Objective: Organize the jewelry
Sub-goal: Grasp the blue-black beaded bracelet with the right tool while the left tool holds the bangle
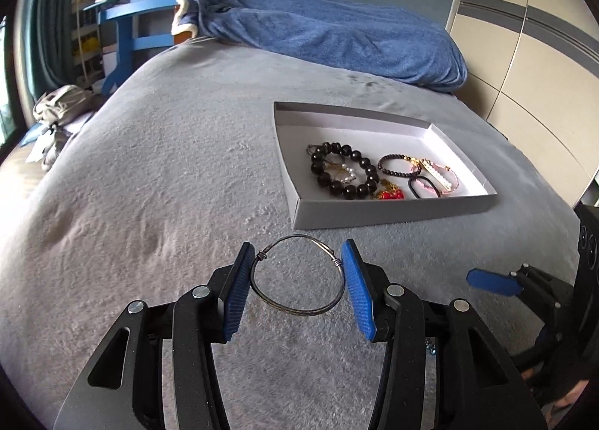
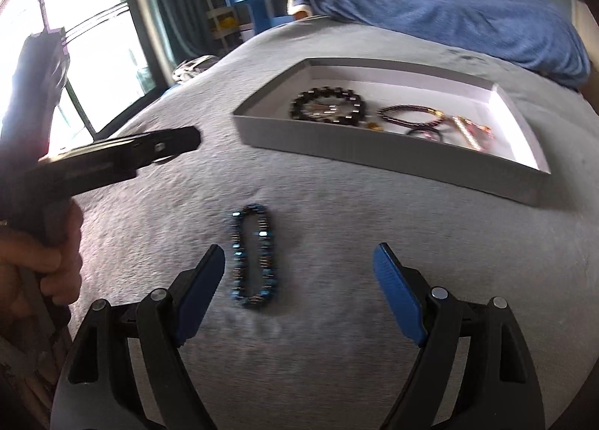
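While the left claw (image 1: 297, 280) pinches the wire bangle (image 1: 298, 276) short of the tray (image 1: 393, 211), carry it level; the right claw (image 2: 299, 295), spread empty, straddles the blue bracelet (image 2: 254, 256).

Blue blanket (image 1: 337, 37), blue table (image 1: 127, 14), window (image 2: 86, 44).

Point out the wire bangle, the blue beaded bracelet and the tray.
wire bangle (image 1: 299, 312): left wrist view, near side of its loop.
blue beaded bracelet (image 2: 270, 261): right wrist view, right strand.
tray (image 1: 393, 211): left wrist view, front wall.
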